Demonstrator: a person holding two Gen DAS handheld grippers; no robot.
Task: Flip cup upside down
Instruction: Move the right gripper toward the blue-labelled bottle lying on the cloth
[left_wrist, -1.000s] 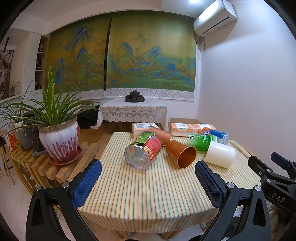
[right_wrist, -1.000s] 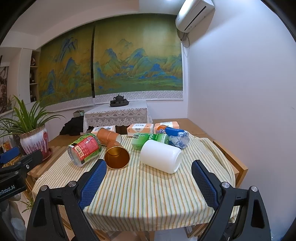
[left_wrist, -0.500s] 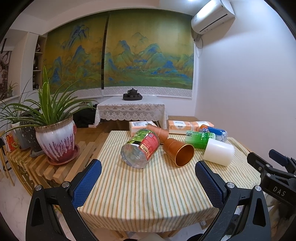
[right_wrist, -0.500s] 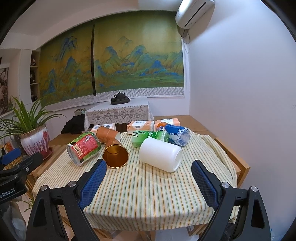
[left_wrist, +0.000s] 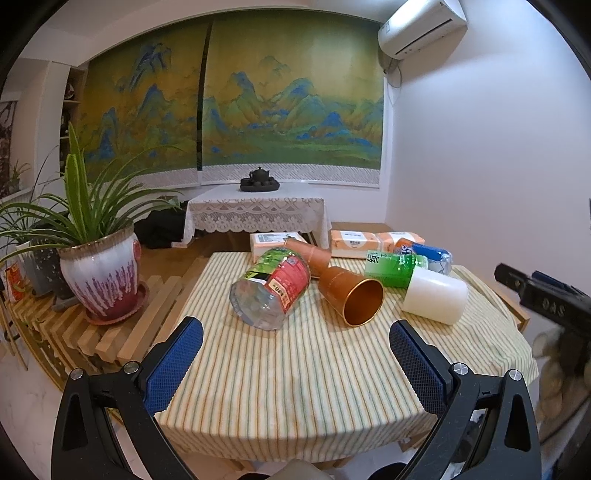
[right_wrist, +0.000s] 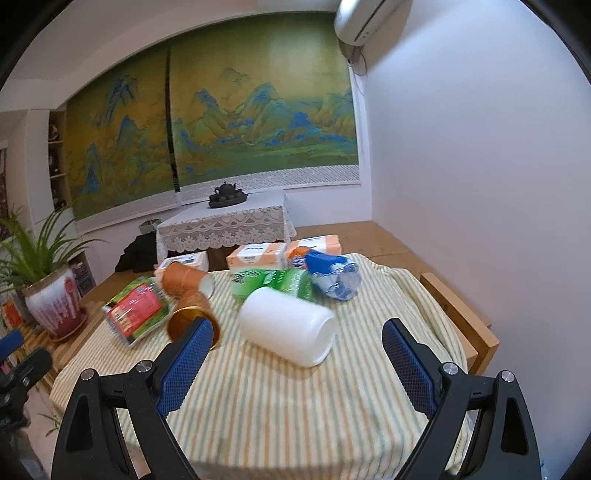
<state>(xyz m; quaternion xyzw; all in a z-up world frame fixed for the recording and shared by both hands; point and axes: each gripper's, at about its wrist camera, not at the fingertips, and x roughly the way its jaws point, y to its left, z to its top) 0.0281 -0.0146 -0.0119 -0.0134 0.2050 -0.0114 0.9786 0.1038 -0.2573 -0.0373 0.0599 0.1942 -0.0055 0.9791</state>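
Note:
Three cups lie on their sides on the striped tablecloth (left_wrist: 295, 387). A white cup (right_wrist: 288, 326) lies straight ahead of my right gripper (right_wrist: 295, 365), which is open and empty just short of it. A copper cup (left_wrist: 351, 295) points its mouth towards my open, empty left gripper (left_wrist: 295, 362), which hangs above the table's near part. Behind it lies an orange cup (left_wrist: 308, 254). In the right wrist view the copper cup (right_wrist: 188, 314) is partly hidden by my left finger (right_wrist: 184, 365), with the orange cup (right_wrist: 184, 278) beyond it.
A clear jar (left_wrist: 271, 288) with a red and green label lies left of the copper cup. A green bottle (left_wrist: 395, 264) and a blue bottle (left_wrist: 428, 254) lie behind the white cup. Tissue packs (left_wrist: 354, 243) line the far edge. A potted plant (left_wrist: 103, 273) stands on slats at left.
Both grippers have come closer to the table. The right one has tilted down towards the white cup, which now looms larger. Nothing on the table has moved.

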